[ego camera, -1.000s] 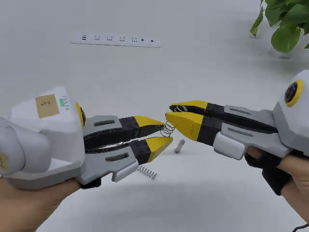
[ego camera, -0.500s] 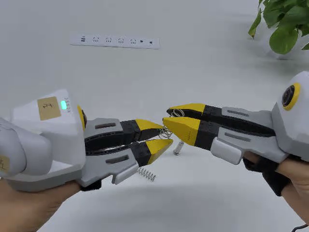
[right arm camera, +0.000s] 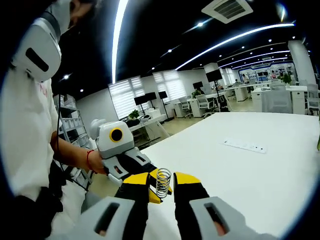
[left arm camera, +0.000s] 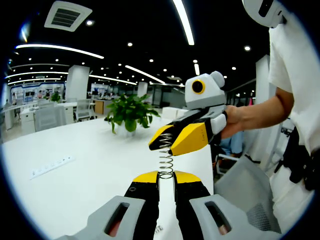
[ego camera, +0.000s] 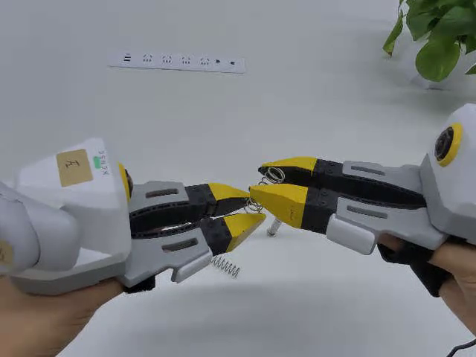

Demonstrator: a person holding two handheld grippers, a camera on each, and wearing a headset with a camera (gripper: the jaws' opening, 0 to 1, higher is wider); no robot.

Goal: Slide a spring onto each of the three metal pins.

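Spring (left arm camera: 166,152) held in mid-air between both tools: right gripper (ego camera: 258,178) pinches its top coils, left gripper (ego camera: 255,208) sits narrow on its base, any pin inside hidden. Threading underway, I'd say; next, a straight, steady push along the axis.

The spring (left arm camera: 165,155) is thin shiny metal wire; the pin (ego camera: 274,227) is bright metal; the table (ego camera: 312,97) is smooth, matt white.

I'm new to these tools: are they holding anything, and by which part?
One thin coiled metal spring: the left hand-held gripper pinches one end, the right hand-held gripper the other.
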